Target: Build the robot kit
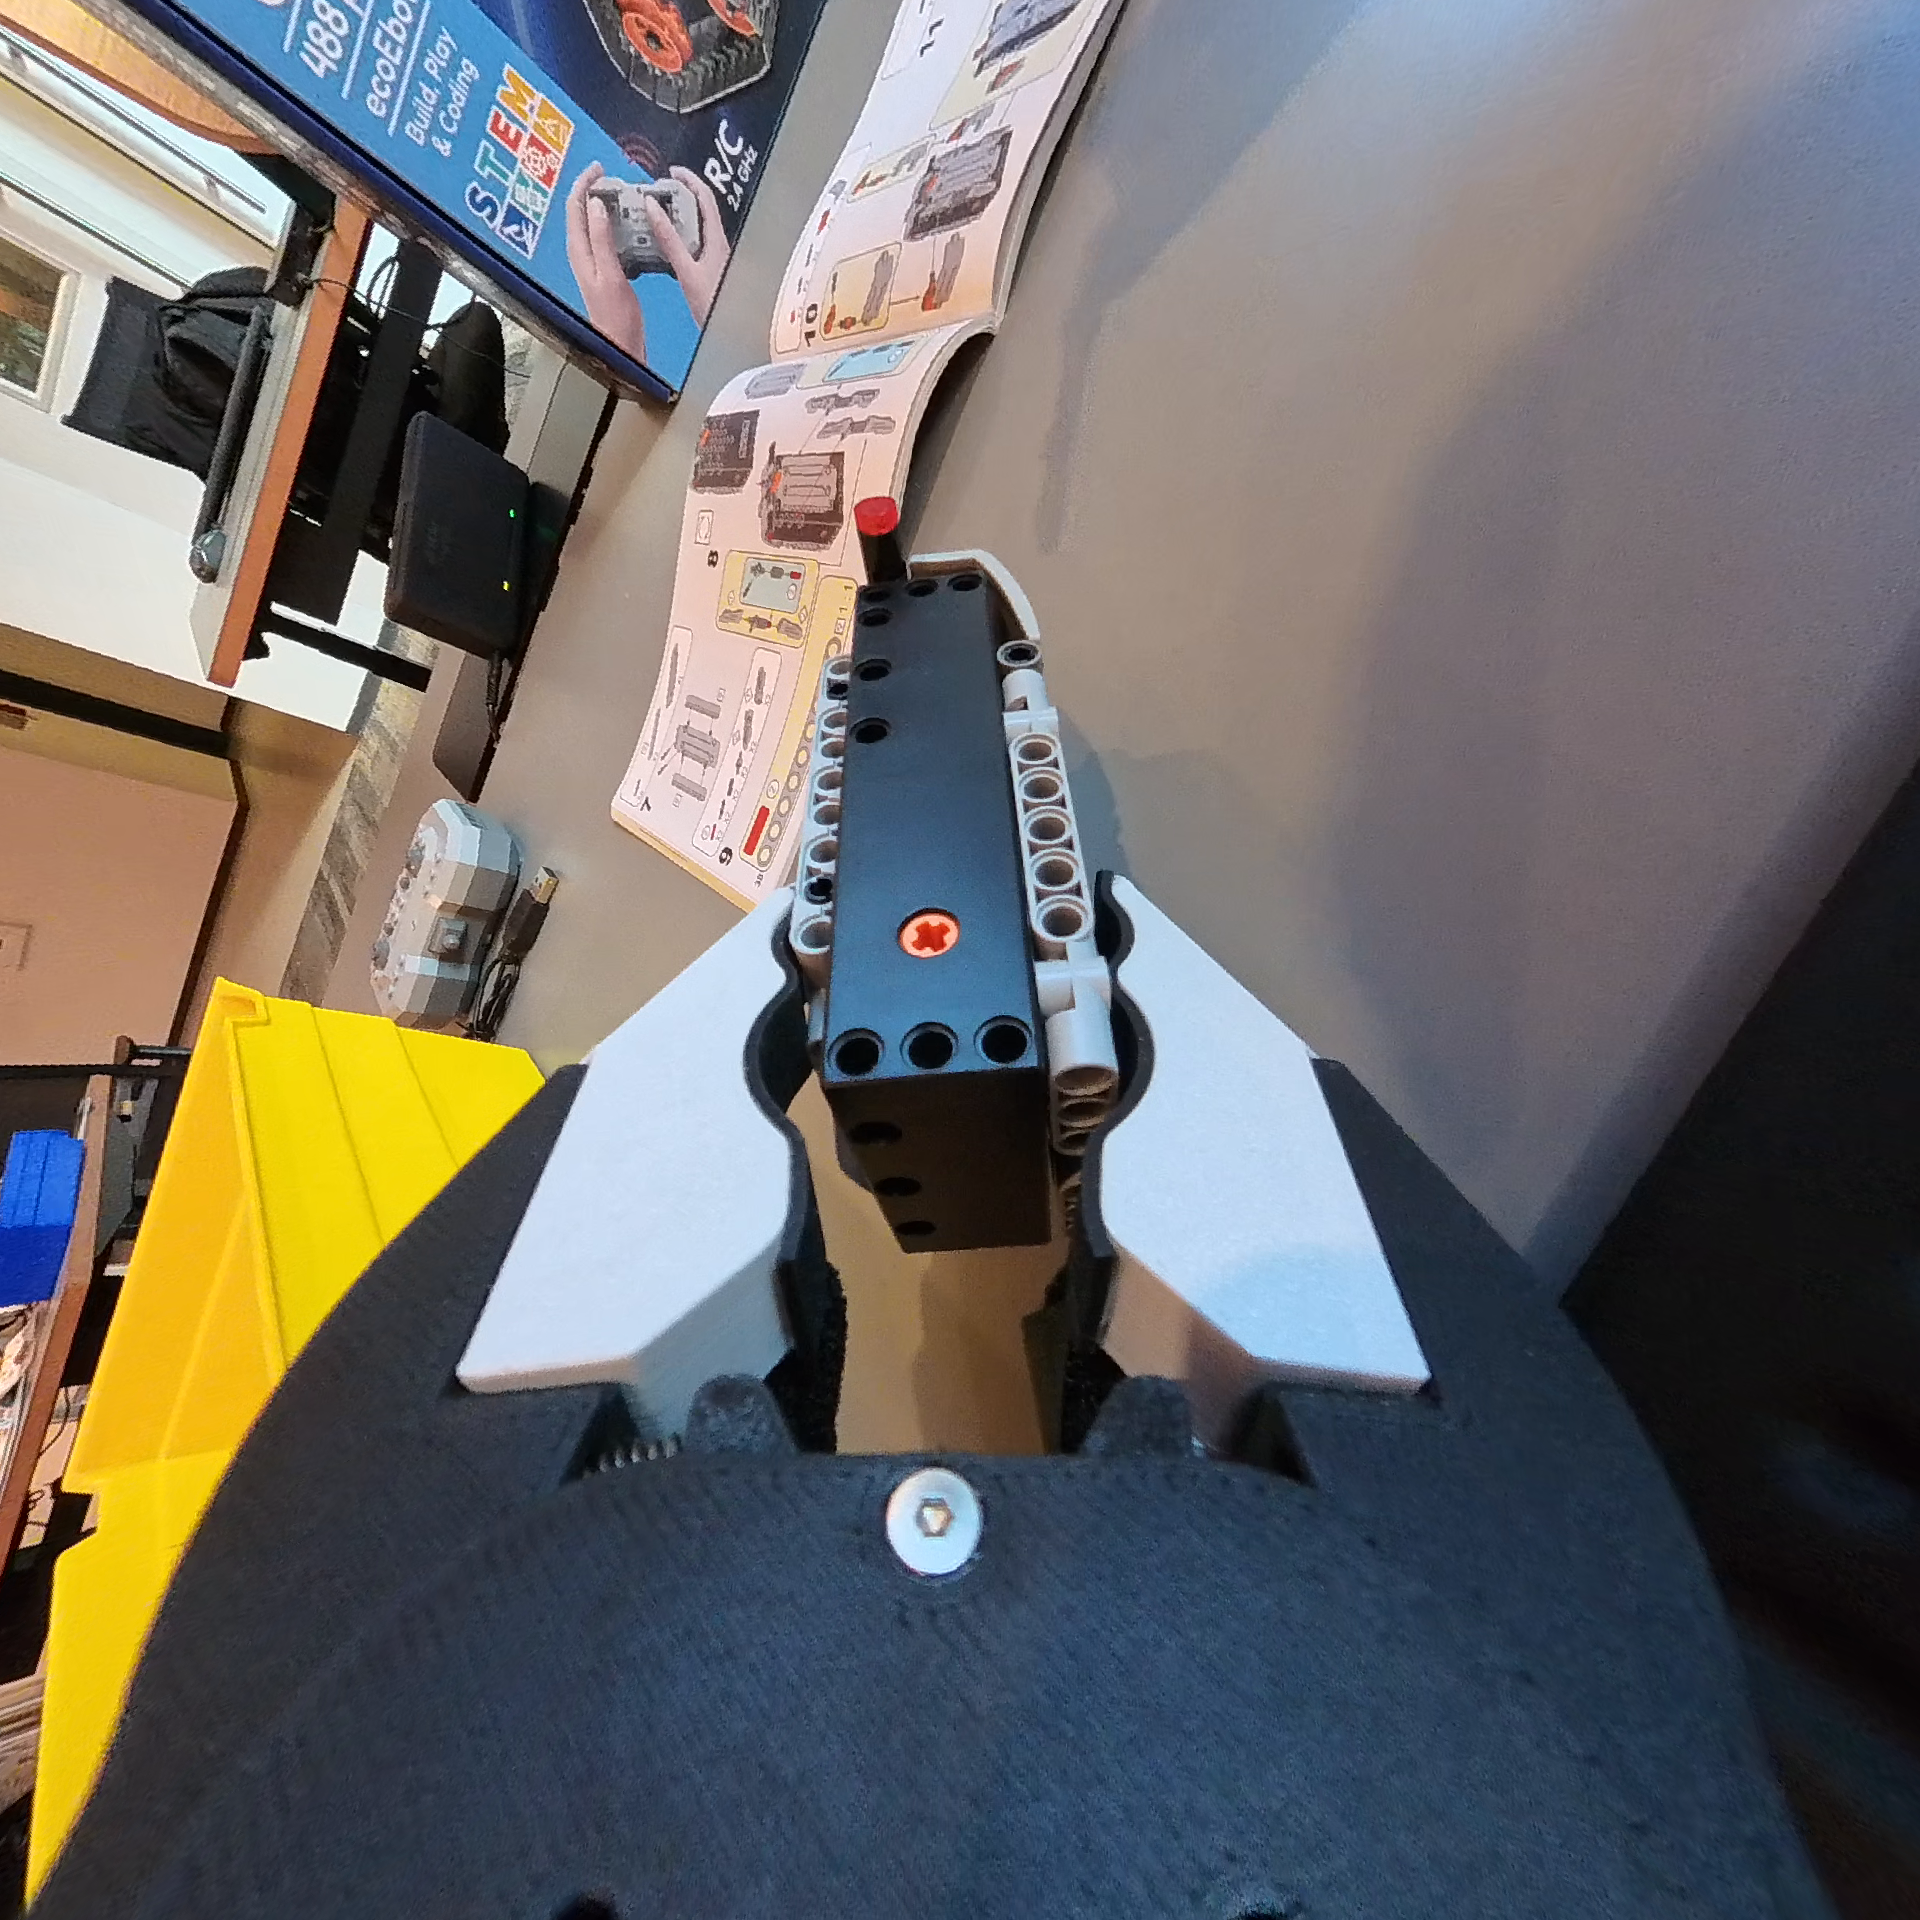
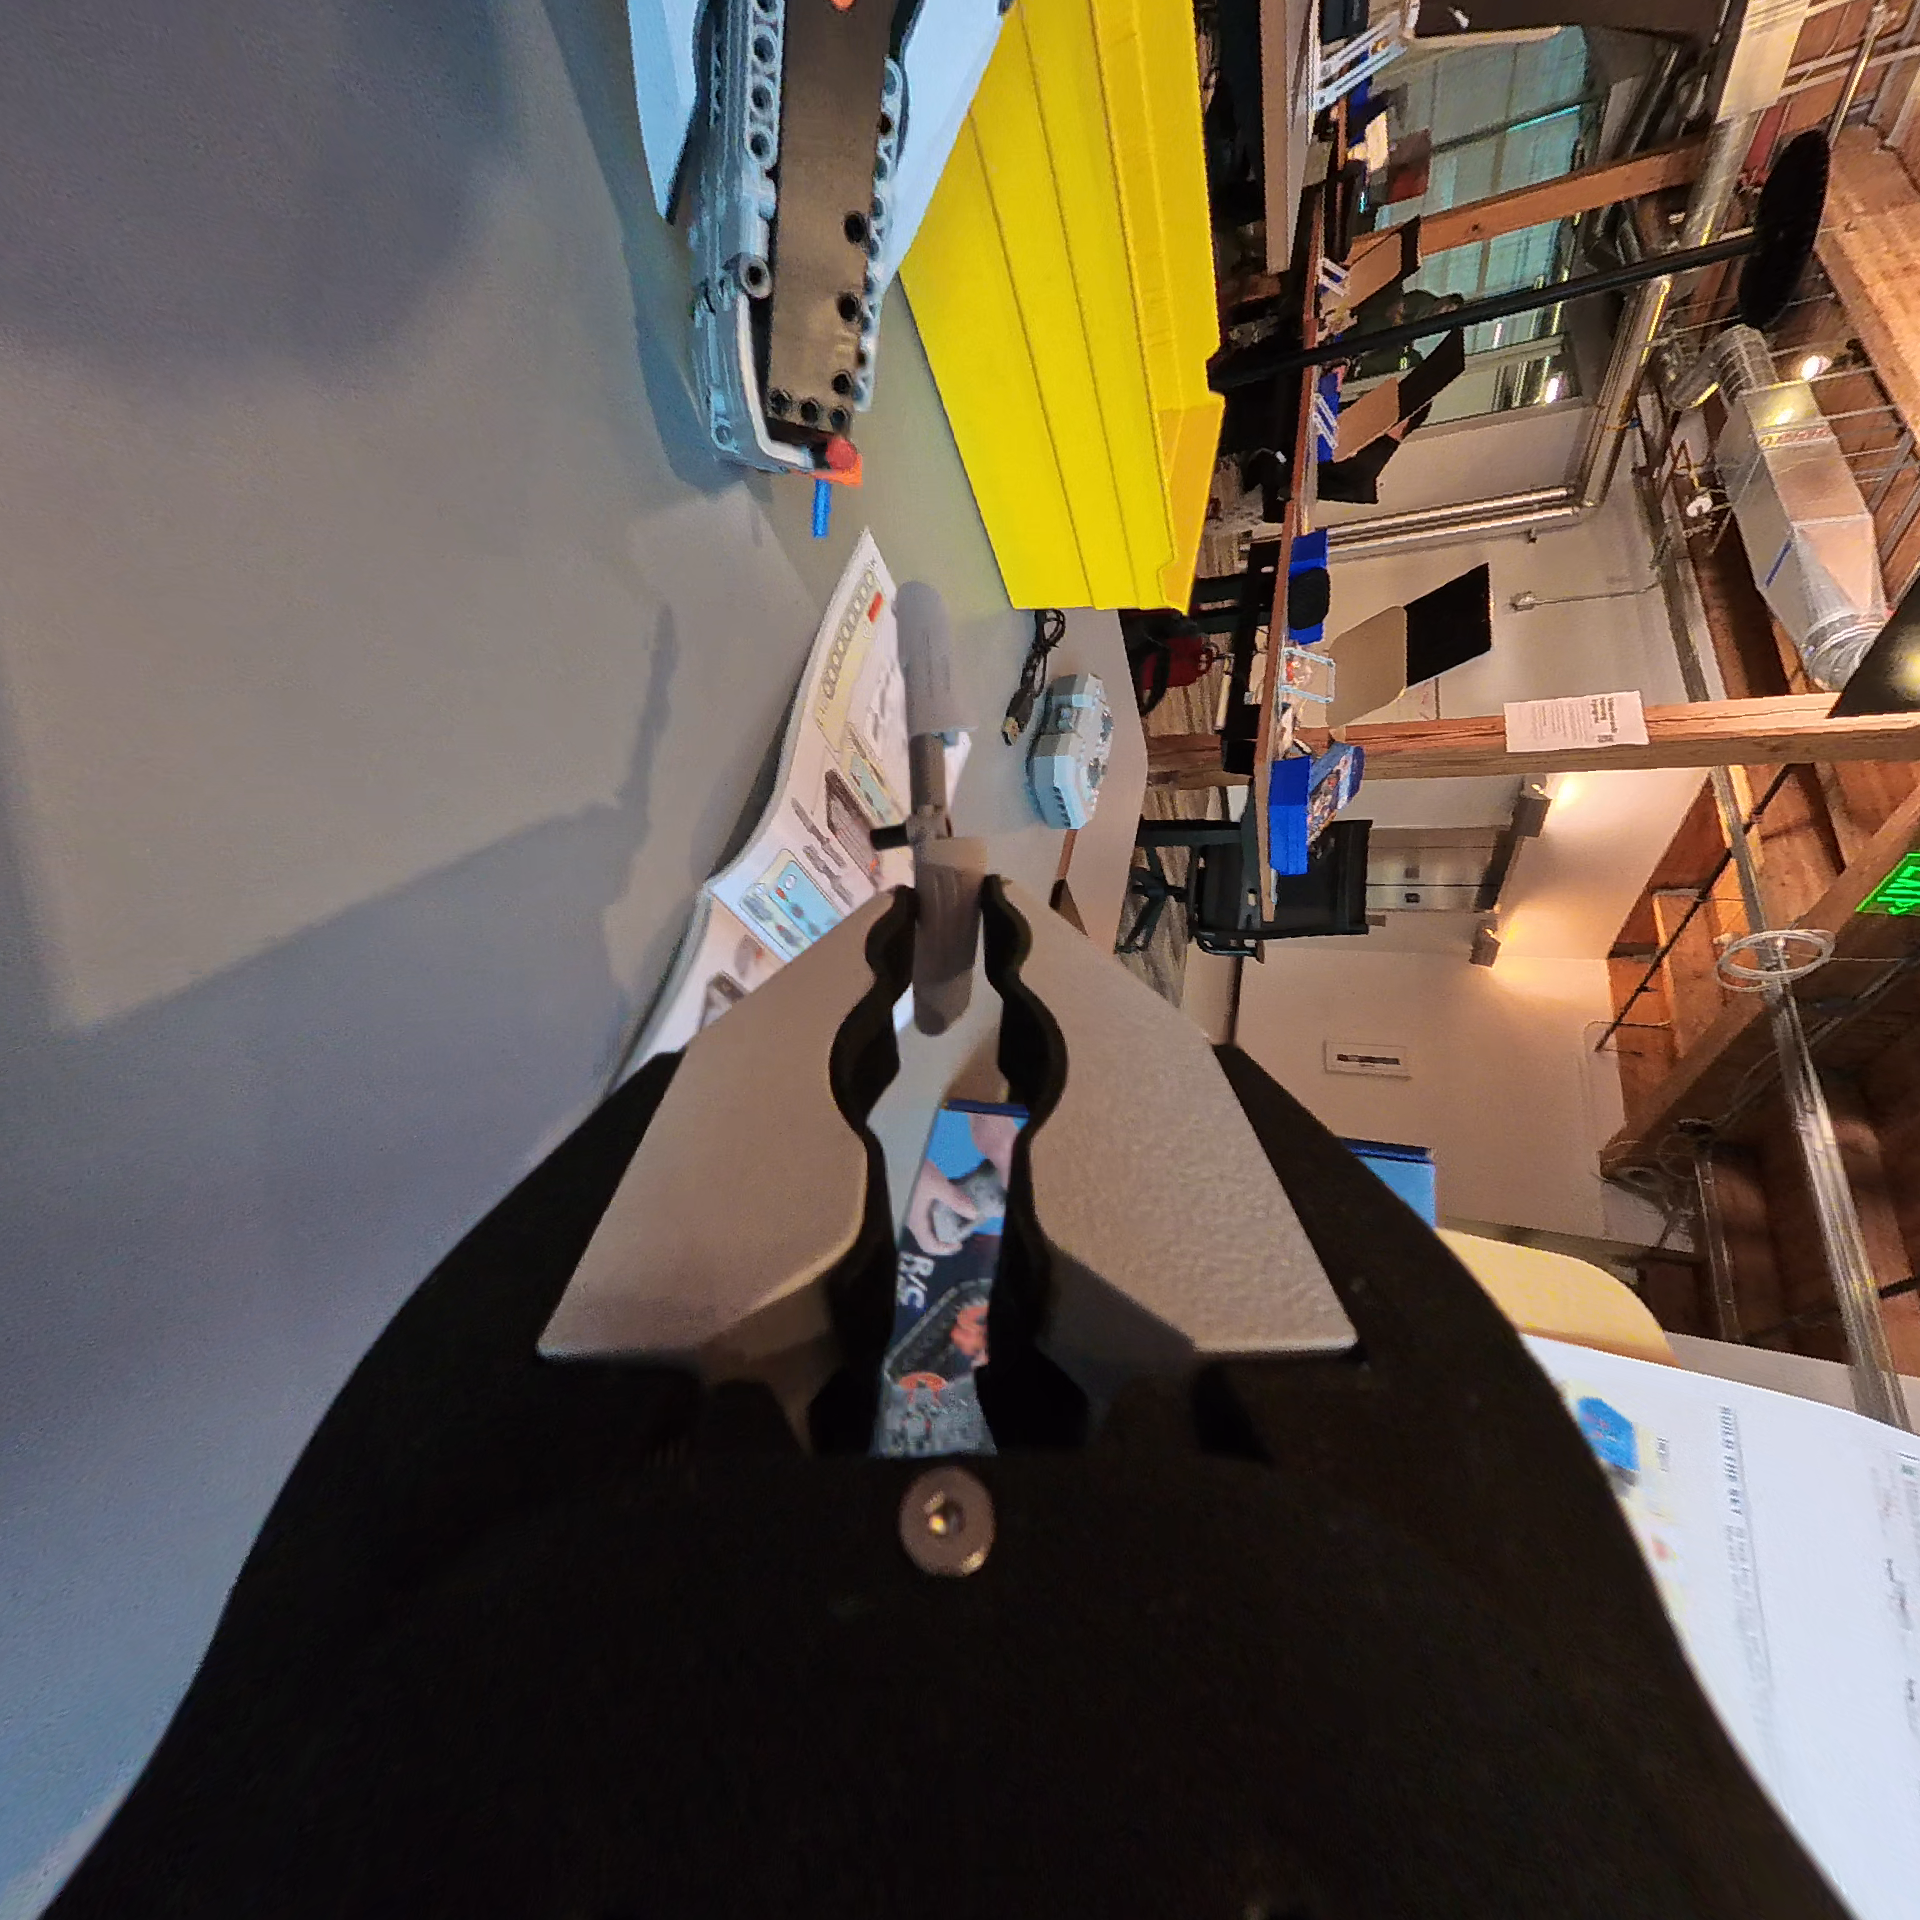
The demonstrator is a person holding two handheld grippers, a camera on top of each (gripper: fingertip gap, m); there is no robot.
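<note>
My left gripper (image 1: 945,925) is shut on a brick-built assembly (image 1: 935,831): a long black block with holes, grey holed beams along both sides and a red-tipped black axle (image 1: 880,535) at its far end. It is held above the grey table (image 1: 1455,520). The same assembly (image 2: 800,229) shows far off in the right wrist view, with a red part and a blue pin (image 2: 822,509) at its end. My right gripper (image 2: 948,904) is shut on a slim grey connector piece (image 2: 935,821) with a short black pin on its side, held above the open instruction booklet (image 2: 831,790).
An open instruction booklet (image 1: 769,582) and a blue product box (image 1: 540,156) lie on the table. A yellow bin (image 1: 270,1195) (image 2: 1081,312) stands at the table edge. A grey remote unit (image 1: 447,904) (image 2: 1070,748) with a black cable lies beside it. White paper sheet (image 2: 1766,1610) is nearby. Left tips to right tips: about 20 cm.
</note>
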